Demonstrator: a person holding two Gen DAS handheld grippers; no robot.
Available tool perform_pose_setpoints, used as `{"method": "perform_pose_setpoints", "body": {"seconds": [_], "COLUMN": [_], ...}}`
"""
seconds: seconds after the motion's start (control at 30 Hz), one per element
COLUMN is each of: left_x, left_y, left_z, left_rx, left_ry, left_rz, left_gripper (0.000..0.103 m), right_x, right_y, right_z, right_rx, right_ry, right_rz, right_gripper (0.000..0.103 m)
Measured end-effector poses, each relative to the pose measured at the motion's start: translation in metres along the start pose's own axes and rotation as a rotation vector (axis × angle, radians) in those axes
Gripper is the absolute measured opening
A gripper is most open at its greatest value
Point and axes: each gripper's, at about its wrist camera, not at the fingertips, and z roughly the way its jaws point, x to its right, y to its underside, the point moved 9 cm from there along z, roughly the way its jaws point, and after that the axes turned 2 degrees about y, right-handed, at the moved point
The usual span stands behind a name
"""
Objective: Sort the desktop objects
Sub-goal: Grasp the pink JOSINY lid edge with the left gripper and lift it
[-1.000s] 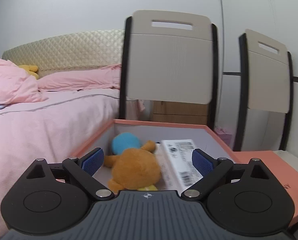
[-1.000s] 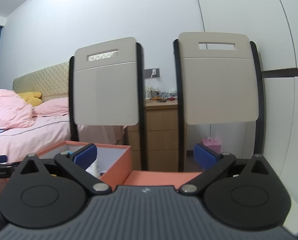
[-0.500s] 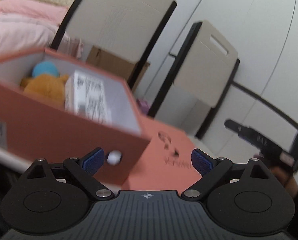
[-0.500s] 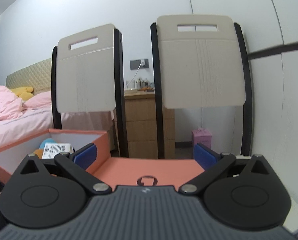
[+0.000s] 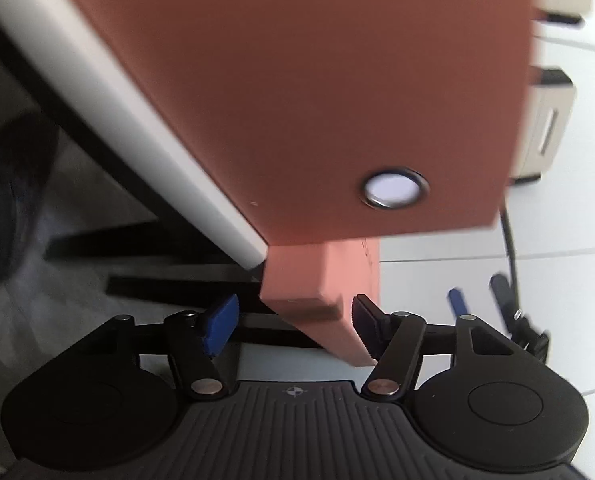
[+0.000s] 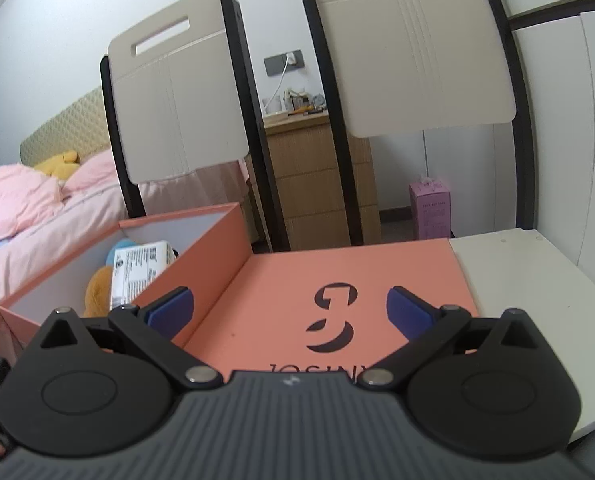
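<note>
Step in hand: lidding the orange box (image 6: 201,248), centre left of the right view, toy and carton inside. My left gripper (image 5: 293,324), lower centre, fingers half open, straddles the lid (image 6: 349,292) corner, not clamped. My right gripper (image 6: 289,312) hangs wide open, empty, above lid. Next: close left fingers, lift.

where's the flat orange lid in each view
Left wrist: the orange lid shows only as a corner at lower centre, between the left gripper fingers, under the orange box.
Right wrist: lid lies flat at centre, right of the box.
Shared landmark: the box.
</note>
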Motion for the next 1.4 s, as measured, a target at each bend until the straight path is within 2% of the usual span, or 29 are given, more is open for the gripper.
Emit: {"method": "perform_pose_setpoints", "body": {"seconds": [0.13, 0.33, 0.7, 1.0, 1.23, 1.4], "left_x": [-0.004, -0.006, 0.003, 0.000, -0.004, -0.017], "left_y": [-0.005, -0.006, -0.006, 0.023, 0.016, 0.012], "left_z": [-0.001, 0.005, 0.002, -0.013, 0.002, 0.018], "left_rx": [-0.003, -0.034, -0.008, -0.024, -0.047, -0.051], "left_ry": [0.043, 0.111, 0.144, 0.175, 0.158, 0.148], "left_rz": [-0.061, -0.133, -0.094, -0.078, -0.057, -0.110], "left_gripper": [0.055, 0.045, 0.042, 0.041, 0.051, 0.048], "right_x": [0.001, 0.001, 0.009, 0.024, 0.030, 0.032], "right_y": [0.005, 0.005, 0.010, 0.018, 0.019, 0.019], "right_z": [0.008, 0.012, 0.013, 0.011, 0.005, 0.002], "right_rx": [-0.039, -0.051, -0.064, -0.091, -0.084, -0.078], "right_ry": [-0.006, -0.018, -0.009, 0.027, 0.042, 0.038], "right_rz": [0.010, 0.015, 0.008, 0.034, 0.037, 0.037], "right_gripper": [0.103, 0.103, 0.103, 0.103, 0.103, 0.103]}}
